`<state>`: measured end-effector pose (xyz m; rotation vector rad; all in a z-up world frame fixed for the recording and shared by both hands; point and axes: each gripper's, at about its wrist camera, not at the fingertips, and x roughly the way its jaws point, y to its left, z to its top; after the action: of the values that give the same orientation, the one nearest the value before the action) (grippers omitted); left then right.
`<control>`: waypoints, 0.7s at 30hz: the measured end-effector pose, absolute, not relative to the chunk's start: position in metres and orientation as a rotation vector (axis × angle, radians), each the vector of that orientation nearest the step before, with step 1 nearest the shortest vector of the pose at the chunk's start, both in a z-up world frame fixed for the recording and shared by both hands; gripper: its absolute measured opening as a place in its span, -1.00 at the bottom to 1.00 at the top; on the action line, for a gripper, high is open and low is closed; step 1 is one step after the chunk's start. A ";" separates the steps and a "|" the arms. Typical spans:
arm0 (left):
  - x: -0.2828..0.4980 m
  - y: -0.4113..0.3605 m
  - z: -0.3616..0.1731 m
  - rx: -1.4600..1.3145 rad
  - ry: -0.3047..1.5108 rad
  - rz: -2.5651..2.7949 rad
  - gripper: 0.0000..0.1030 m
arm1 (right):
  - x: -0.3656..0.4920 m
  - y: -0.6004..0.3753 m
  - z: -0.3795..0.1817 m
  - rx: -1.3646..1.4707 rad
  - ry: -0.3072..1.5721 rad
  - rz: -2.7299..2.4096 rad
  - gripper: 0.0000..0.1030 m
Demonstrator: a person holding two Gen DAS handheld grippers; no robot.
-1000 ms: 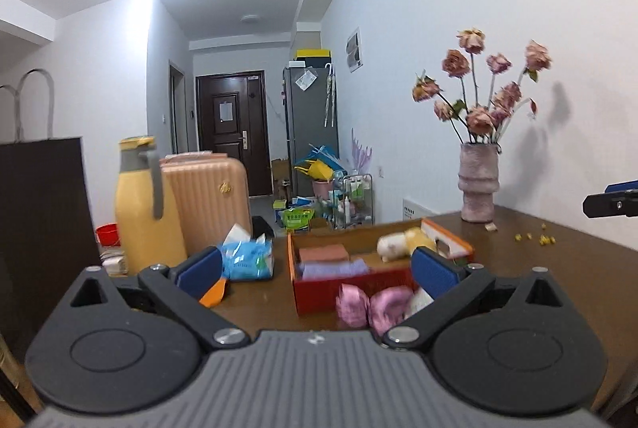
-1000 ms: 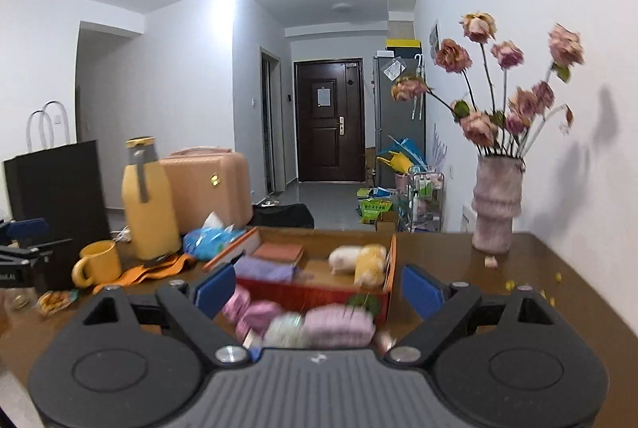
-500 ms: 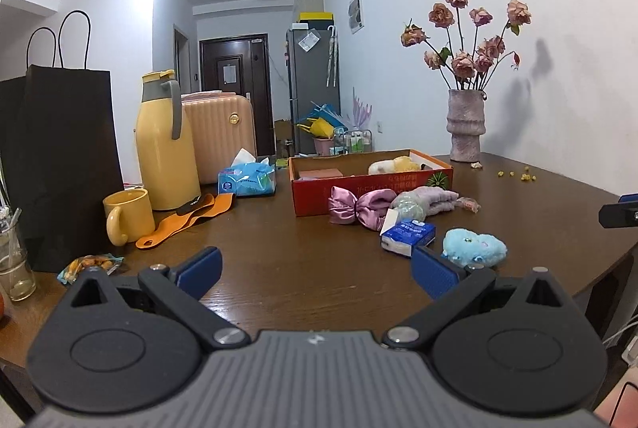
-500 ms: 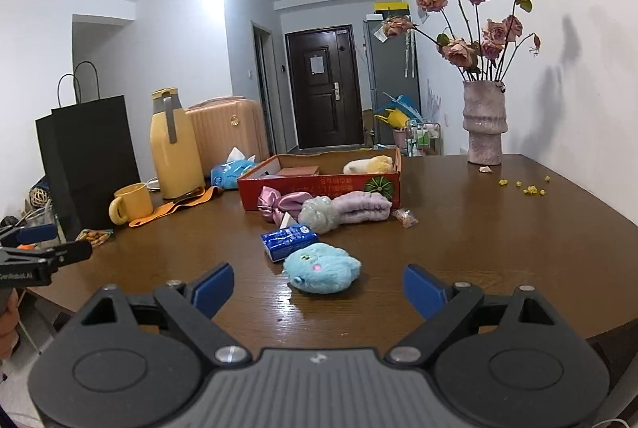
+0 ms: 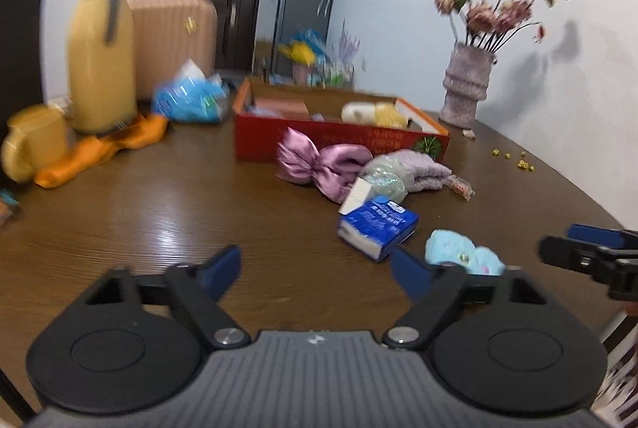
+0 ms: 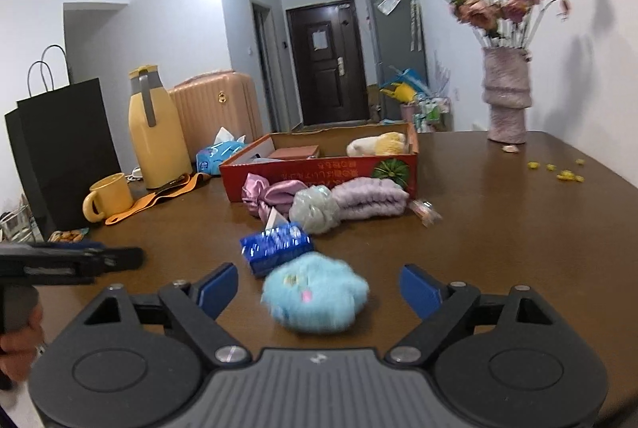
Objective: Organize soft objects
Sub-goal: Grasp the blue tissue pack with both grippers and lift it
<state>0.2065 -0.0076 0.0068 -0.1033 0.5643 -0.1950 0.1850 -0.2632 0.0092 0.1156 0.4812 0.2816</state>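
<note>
A light blue plush toy lies on the brown table, between the fingers of my open right gripper. It also shows in the left wrist view, beside my open, empty left gripper. Beyond it lie a blue tissue pack, a pink satin bow, a grey-green mesh puff and a lilac fuzzy roll. Behind them stands a red cardboard box holding a white and yellow plush.
A yellow jug, yellow mug, orange strap, black paper bag and tissue packet stand at the left. A vase of pink flowers stands at the back right, with small yellow bits near it.
Both grippers moved forward and lower toward the table. The blue plush now sits between the right gripper's fingers. The left view is tilted and blurred.
</note>
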 end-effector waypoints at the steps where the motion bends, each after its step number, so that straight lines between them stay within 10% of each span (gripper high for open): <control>1: 0.224 -0.011 0.004 -0.130 0.592 -0.214 0.30 | 0.202 -0.262 0.009 0.119 0.497 0.289 0.48; 5: 0.278 -0.020 -0.009 -0.250 0.700 -0.277 -0.01 | 0.279 -0.260 0.001 0.183 0.565 0.370 -0.01; 13: 0.330 -0.014 -0.036 -0.443 0.861 -0.373 -0.60 | 0.368 -0.233 -0.036 0.204 0.768 0.531 -0.34; 21: 0.298 0.023 -0.019 -0.438 0.827 -0.410 -0.73 | 0.315 -0.211 -0.014 0.181 0.725 0.566 -0.69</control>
<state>0.2982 0.0227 -0.0186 -0.4384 0.8272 -0.4099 0.3152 -0.2114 -0.0138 0.1807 0.7246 0.5656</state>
